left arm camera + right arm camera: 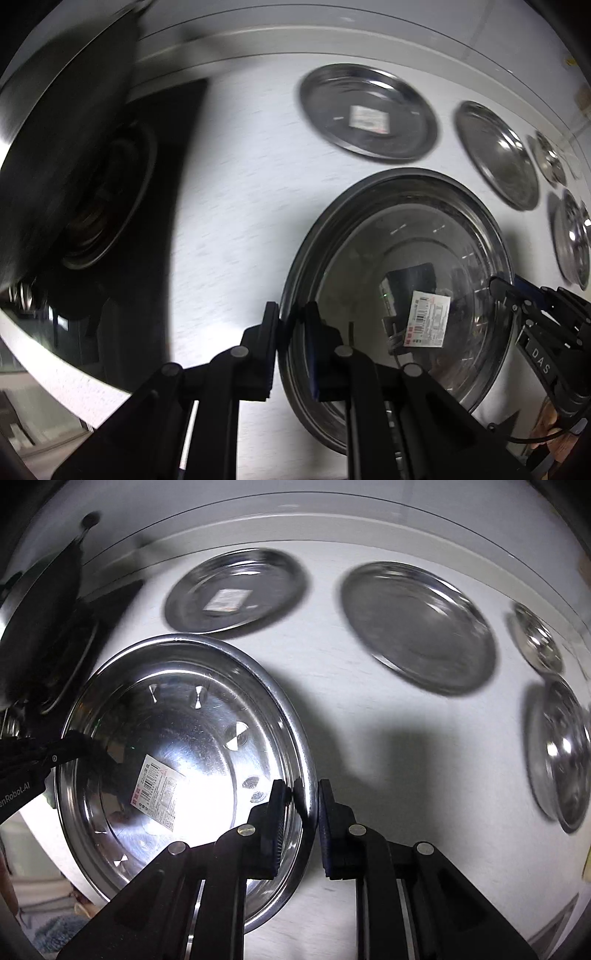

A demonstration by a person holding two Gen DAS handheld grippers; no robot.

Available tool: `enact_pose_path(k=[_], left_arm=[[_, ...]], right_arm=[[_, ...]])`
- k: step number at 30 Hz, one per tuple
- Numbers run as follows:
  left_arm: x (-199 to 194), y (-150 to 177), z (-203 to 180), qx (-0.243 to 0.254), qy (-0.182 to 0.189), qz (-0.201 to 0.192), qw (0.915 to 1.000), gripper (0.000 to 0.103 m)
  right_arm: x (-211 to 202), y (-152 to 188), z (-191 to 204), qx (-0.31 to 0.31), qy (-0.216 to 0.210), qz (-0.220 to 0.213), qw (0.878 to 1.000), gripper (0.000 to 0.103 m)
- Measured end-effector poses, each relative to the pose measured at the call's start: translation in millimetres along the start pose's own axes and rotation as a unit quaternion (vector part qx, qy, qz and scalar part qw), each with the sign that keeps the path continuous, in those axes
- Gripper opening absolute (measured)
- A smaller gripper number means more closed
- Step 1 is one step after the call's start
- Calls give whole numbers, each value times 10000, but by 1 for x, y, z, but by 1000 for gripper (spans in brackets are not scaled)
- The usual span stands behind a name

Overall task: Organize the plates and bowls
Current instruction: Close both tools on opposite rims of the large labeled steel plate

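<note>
I have the left gripper (pixel 291 325) and right gripper (pixel 301 805) clamped on opposite rims of the bowl (pixel 184 738); uneven lifting could slip it.

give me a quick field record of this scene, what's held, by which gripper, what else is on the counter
held item: large steel bowl, sticker inside
left gripper: shut on bowl's left rim
right gripper: shut on bowl's right rim
behind bowl: stickered plate and plain plate, both flat
far right: small steel bowls, count unclear
left side: black stove burner
surface: white counter
</note>
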State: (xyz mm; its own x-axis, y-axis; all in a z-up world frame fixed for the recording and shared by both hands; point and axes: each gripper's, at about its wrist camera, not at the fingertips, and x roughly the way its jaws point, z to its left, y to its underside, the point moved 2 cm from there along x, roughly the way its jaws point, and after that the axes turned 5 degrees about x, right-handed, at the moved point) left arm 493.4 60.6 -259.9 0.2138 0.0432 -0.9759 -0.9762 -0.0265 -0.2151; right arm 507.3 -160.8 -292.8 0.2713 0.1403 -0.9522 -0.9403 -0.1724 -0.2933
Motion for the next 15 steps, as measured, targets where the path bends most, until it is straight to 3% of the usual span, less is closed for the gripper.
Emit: enact_pose_path(k=[7, 15], left_arm=[[18, 19, 29, -291, -129, 145, 9994, 13], [40, 24, 30, -359, -125, 274, 9989, 15]], right_arm=[[29, -3, 45, -389, -40, 273, 9989, 15], [42, -3, 52, -630, 87, 338, 9974, 13]])
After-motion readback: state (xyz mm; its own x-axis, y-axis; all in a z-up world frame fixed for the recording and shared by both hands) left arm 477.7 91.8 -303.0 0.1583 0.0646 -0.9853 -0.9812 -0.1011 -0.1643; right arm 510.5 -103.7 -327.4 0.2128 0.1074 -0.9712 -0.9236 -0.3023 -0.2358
